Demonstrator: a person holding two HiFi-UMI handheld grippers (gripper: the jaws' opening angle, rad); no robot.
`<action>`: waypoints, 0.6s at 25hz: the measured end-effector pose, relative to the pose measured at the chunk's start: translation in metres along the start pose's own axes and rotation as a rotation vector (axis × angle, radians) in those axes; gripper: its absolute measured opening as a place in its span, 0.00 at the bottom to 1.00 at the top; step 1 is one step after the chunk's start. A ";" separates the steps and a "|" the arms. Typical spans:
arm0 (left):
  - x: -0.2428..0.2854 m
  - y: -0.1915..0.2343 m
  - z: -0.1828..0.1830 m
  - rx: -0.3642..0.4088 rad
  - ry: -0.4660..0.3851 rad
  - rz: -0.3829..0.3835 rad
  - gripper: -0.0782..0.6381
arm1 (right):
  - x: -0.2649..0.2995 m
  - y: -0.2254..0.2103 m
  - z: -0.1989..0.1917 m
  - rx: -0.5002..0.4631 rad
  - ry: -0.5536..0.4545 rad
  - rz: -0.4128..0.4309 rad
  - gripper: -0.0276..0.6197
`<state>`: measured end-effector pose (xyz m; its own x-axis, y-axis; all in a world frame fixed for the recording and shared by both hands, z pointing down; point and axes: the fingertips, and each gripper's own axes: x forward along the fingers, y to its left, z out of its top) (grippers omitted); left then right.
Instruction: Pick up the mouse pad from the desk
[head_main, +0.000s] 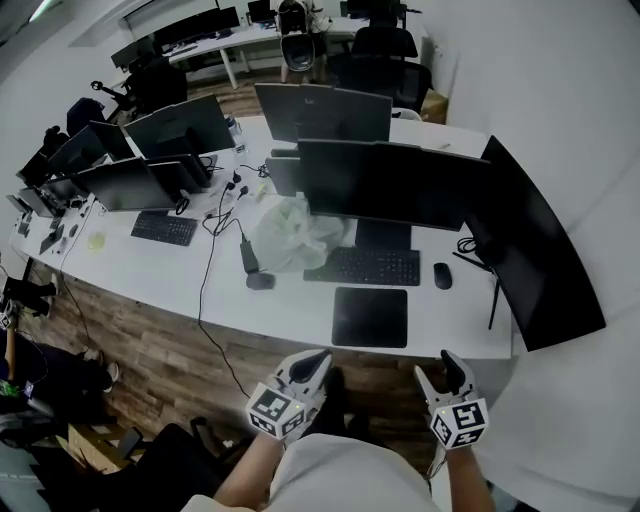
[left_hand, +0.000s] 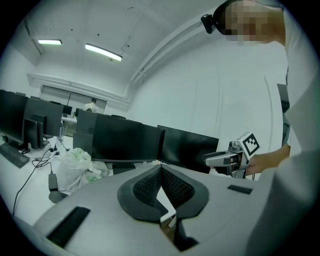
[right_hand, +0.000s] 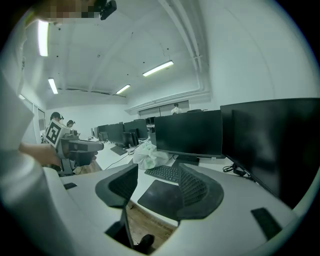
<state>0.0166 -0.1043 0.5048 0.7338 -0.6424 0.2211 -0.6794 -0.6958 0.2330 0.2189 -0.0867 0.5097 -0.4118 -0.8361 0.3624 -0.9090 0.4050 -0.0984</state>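
Mouse pad (head_main: 370, 316) flat at the front edge of the desk (head_main: 300, 312), long side 3-to-9 — at 11 o'clock from the right gripper (head_main: 438, 370), whose jaws stand apart, empty and aimed at it; left gripper (head_main: 312, 365), closed on nothing, waits at its 7 o'clock.

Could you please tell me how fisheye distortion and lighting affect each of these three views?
Head view: even light, wide-angle bend curves the long white desk. Left gripper view: black circular vignette, glowing ceiling strip lights. Right gripper view: same vignette; the flat black rectangular mouse pad is sharp, without glare.
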 end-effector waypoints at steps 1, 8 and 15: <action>0.006 0.009 0.000 0.003 0.003 -0.003 0.13 | 0.009 -0.002 0.000 0.000 0.010 -0.001 0.46; 0.051 0.064 -0.010 -0.012 0.058 -0.064 0.13 | 0.066 -0.017 -0.006 0.012 0.081 -0.044 0.46; 0.093 0.105 -0.015 -0.032 0.099 -0.153 0.13 | 0.116 -0.034 -0.015 0.042 0.132 -0.110 0.46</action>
<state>0.0133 -0.2319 0.5642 0.8258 -0.4936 0.2728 -0.5605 -0.7717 0.3006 0.2033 -0.1921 0.5692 -0.3006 -0.8176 0.4911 -0.9510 0.2960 -0.0894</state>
